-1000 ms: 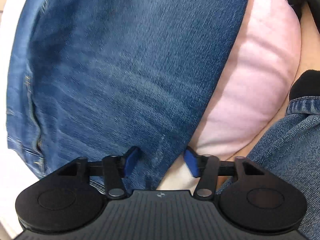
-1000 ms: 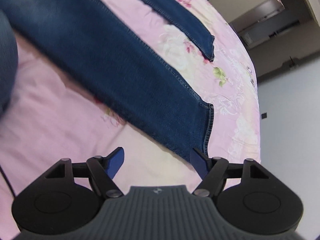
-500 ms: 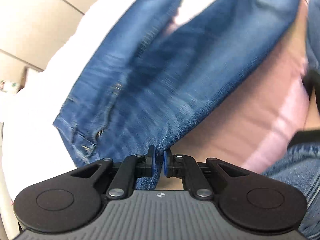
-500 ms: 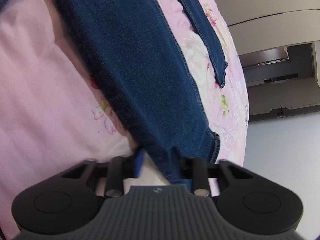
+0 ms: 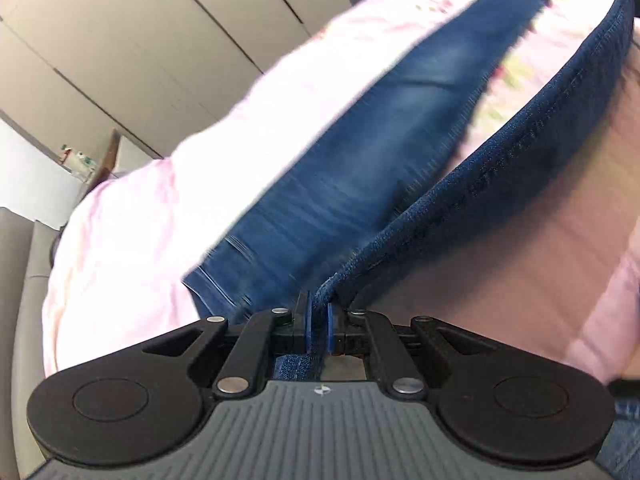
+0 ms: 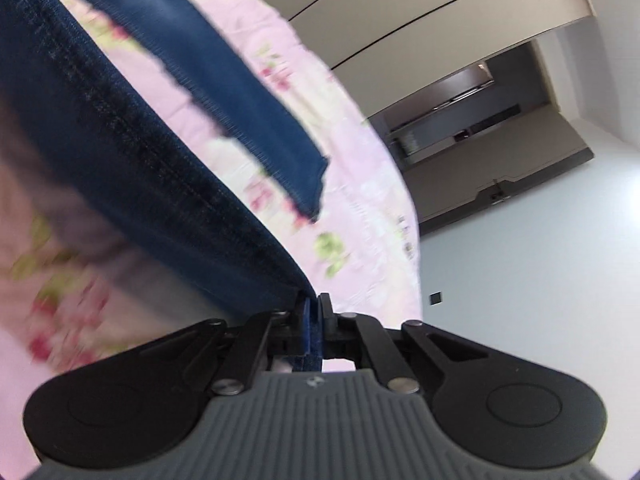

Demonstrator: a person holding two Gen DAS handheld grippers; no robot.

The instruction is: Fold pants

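Note:
Blue denim pants [image 5: 360, 184] lie on a pink flowered bedspread [image 5: 152, 216]. One leg is lifted off the bed and stretched taut between both grippers, its seamed edge [image 5: 500, 152] running up to the right in the left wrist view. My left gripper [image 5: 318, 320] is shut on that denim near the crotch. My right gripper [image 6: 314, 320] is shut on the same leg [image 6: 120, 152] near its hem. The other leg [image 6: 248, 112] lies flat on the bed beyond, its hem [image 6: 316, 184] pointing right.
Beige cupboard doors [image 5: 132, 40] stand behind the bed in the left wrist view. A white wall [image 6: 540, 260] and a dark doorway [image 6: 460, 120] lie past the bed's far edge in the right wrist view. Another piece of denim [image 5: 628, 432] shows at the lower right edge.
Both grippers have shut on the near pant leg and raised it off the bed. The left view has swung up from the waistband to show the legs and cupboards.

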